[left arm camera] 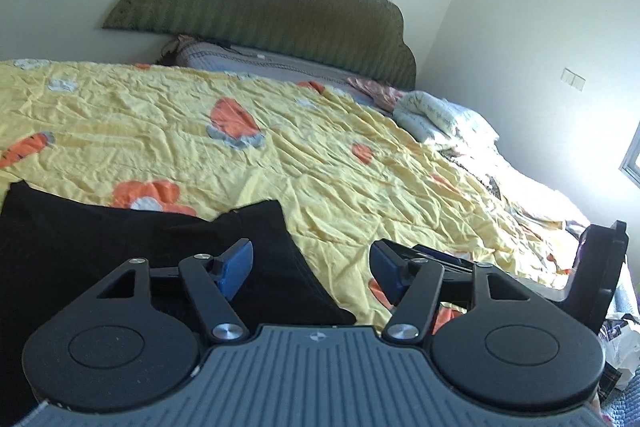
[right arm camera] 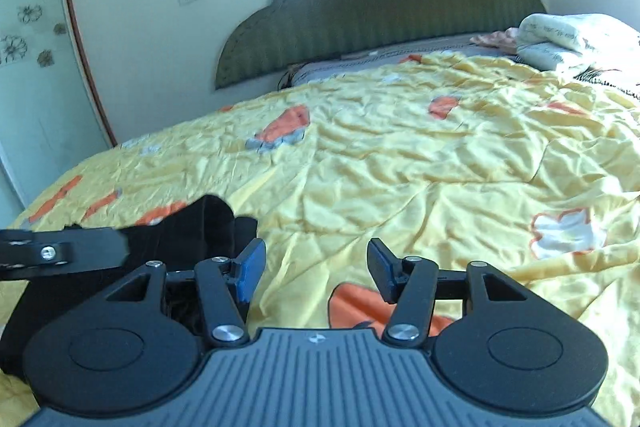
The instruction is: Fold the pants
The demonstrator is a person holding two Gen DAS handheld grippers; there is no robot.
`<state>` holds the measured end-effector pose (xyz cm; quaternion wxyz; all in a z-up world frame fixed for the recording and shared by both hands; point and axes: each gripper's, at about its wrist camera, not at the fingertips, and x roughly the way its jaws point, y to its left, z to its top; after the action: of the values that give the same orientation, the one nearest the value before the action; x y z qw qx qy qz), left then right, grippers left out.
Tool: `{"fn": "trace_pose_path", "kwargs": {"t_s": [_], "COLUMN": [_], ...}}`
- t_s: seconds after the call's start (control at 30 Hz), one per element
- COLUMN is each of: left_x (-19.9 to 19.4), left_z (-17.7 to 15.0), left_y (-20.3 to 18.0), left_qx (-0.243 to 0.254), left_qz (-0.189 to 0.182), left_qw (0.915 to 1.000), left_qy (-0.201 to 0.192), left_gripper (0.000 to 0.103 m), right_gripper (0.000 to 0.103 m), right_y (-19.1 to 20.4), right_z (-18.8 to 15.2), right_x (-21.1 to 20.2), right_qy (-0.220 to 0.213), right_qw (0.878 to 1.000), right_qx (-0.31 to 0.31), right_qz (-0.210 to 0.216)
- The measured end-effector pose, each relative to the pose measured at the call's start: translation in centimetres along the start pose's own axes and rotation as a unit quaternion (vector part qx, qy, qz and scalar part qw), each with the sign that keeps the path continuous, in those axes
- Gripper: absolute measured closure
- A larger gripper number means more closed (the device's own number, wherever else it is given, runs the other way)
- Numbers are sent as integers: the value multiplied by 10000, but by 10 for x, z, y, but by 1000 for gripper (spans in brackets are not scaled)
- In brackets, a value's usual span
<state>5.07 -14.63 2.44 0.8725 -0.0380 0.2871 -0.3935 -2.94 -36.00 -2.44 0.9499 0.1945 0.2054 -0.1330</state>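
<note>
Tongs first: our left gripper [left arm camera: 312,269] is spread, nothing pinched, with the black pants [left arm camera: 120,247] lying under and to the left of its left pad. Our right gripper [right arm camera: 316,267] is spread too — empty over the yellow flowered quilt [right arm camera: 420,167], pants [right arm camera: 200,227] off its left side. Beyond both, we see a folded white blanket [right arm camera: 576,39] far right, then the green headboard [left arm camera: 260,7].
</note>
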Motion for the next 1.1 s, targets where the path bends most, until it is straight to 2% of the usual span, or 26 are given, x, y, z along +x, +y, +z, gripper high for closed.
{"fn": "trace_pose_path", "kwargs": {"t_s": [0.03,0.1,0.17,0.23,0.27,0.4,0.47,0.57,0.67,0.73,0.77,0.8,0.83,0.9,0.93,0.97,1.03,1.07,1.1], "left_x": [-6,-14,-18,-23,-26,-36,-37,-40,-33,-20,-17,-18,-22,-27,-26,-23,-13,-12,-14], "left_z": [2,4,3,2,1,-3,-5,-7,-9,-12,-14,-17,-18,-21,-22,-23,-29,-32,-34], "left_y": [6,20,38,59,69,94,98,98,92,88,86,83,81,79,78,79,81,81,78], "left_qx": [-6,18,-10,-240,-379,-638,-642,-617,-456,-257,-170,-79,-9,162,244,280,345,397,455], "left_qz": [198,827,1340,1635,1713,1909,1976,1908,1834,1894,1969,2024,2032,2065,2095,2121,2165,2204,2254], "left_qw": [9998,9966,9910,9862,9844,9793,9778,9792,9813,9799,9781,9773,9776,9772,9762,9752,9726,9714,9705], "left_qy": [-54,-69,-1,80,111,229,278,313,358,574,656,626,548,474,504,569,778,785,723], "left_gripper": [34,34,34,35,35,35,35,35,34,34,35,35,34,34,34,34,34,34,35], "right_gripper": [47,47,47,47,47,48,73,89,89,88,86,79,79,79,79,79,79,79,79], "right_y": [0,8,23,37,42,51,49,53,48,48,49,48,49,56,60,65,72,75,78], "right_z": [4,11,16,19,20,26,25,22,21,18,17,17,19,22,21,20,10,3,-6], "right_x": [-3,-2,10,31,43,93,106,98,81,85,87,84,77,50,38,27,18,18,21], "right_qy": [-69,-41,177,484,624,1086,1225,1108,906,1036,1081,1014,870,327,193,188,481,691,900], "right_qw": [9999,9984,9927,9832,9798,9764,9703,9792,9868,9863,9863,9883,9917,9968,9955,9922,9814,9759,9726], "right_qx": [25,6,12,137,195,346,501,133,-109,-223,-244,-196,-208,-608,-812,-964,-1071,-1118,-1225], "right_qz": [146,565,1195,1756,1892,1832,2027,1696,1338,1263,1218,1123,920,405,453,769,1517,1740,1758]}}
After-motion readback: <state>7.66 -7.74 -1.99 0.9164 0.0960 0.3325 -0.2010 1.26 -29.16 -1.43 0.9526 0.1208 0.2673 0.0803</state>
